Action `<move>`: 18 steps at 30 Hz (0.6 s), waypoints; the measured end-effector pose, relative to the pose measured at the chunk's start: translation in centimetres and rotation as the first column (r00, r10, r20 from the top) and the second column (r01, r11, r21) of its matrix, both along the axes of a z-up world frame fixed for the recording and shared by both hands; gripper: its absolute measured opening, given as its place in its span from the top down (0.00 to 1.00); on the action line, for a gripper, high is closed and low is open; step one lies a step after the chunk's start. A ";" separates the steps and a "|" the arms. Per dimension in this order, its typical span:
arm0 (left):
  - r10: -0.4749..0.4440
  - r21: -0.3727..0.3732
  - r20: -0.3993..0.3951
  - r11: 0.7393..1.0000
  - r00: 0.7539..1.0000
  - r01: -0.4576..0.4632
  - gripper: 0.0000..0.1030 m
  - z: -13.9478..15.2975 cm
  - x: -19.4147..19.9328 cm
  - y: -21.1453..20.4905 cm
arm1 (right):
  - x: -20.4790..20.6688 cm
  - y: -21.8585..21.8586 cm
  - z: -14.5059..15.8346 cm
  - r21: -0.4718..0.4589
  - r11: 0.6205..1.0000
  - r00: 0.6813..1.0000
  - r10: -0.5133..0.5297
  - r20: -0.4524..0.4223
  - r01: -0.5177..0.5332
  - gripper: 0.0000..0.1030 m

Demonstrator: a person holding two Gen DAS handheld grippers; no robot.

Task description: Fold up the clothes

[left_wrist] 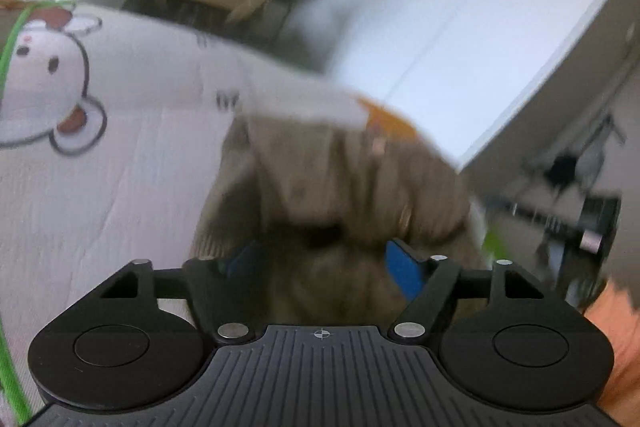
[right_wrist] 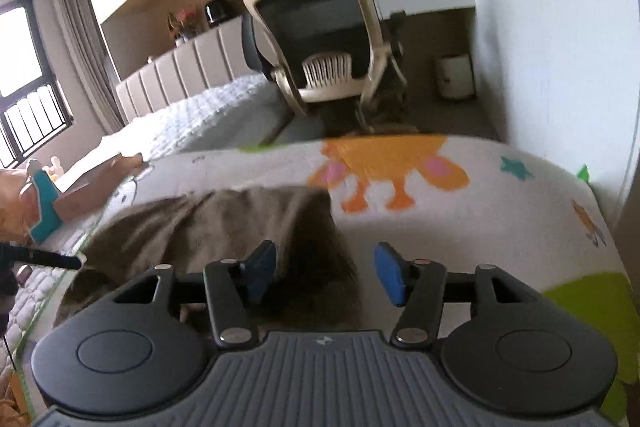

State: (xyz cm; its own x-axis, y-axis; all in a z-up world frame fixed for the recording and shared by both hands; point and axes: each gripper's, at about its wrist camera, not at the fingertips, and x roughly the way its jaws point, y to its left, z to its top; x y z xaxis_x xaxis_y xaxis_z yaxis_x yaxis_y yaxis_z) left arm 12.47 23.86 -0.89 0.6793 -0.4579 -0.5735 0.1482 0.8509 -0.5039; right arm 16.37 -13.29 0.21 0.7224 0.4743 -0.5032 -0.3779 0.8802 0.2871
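A brown garment [left_wrist: 340, 179] lies bunched on a white play mat printed with cartoon animals [left_wrist: 120, 187]. In the blurred left wrist view, my left gripper [left_wrist: 322, 263] is open, its blue pads [left_wrist: 404, 267] set wide on either side of the brown cloth. In the right wrist view the same garment [right_wrist: 224, 219] spreads to the left over the mat [right_wrist: 480, 227]. My right gripper [right_wrist: 326, 273] is open over the garment's right edge. Its left pad [right_wrist: 260, 267] is above the cloth and its right pad is above bare mat.
An office chair [right_wrist: 320, 39] stands just beyond the mat's far edge, with a white quilted bed [right_wrist: 208, 119] to its left. A white wall runs along the right, with a small bin [right_wrist: 456, 75] by it. A hand with a teal strap [right_wrist: 40, 203] is at far left.
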 end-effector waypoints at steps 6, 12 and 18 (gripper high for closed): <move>0.108 0.000 -0.054 0.994 0.993 -0.108 0.27 -1.5 2.9 -2.0 | 2.6 3.4 -1.7 0.024 0.999 0.999 0.034 -0.040 -0.033 0.46; 0.078 0.117 -0.013 0.990 0.997 -0.076 0.79 0.0 3.8 -3.3 | 0.5 6.2 0.8 -0.116 0.991 0.996 0.068 0.060 -0.061 0.91; -0.029 0.111 0.110 0.994 0.994 0.016 0.79 5.6 -3.9 -4.1 | -6.9 3.5 5.1 -0.122 0.987 0.984 0.119 0.136 -0.103 0.92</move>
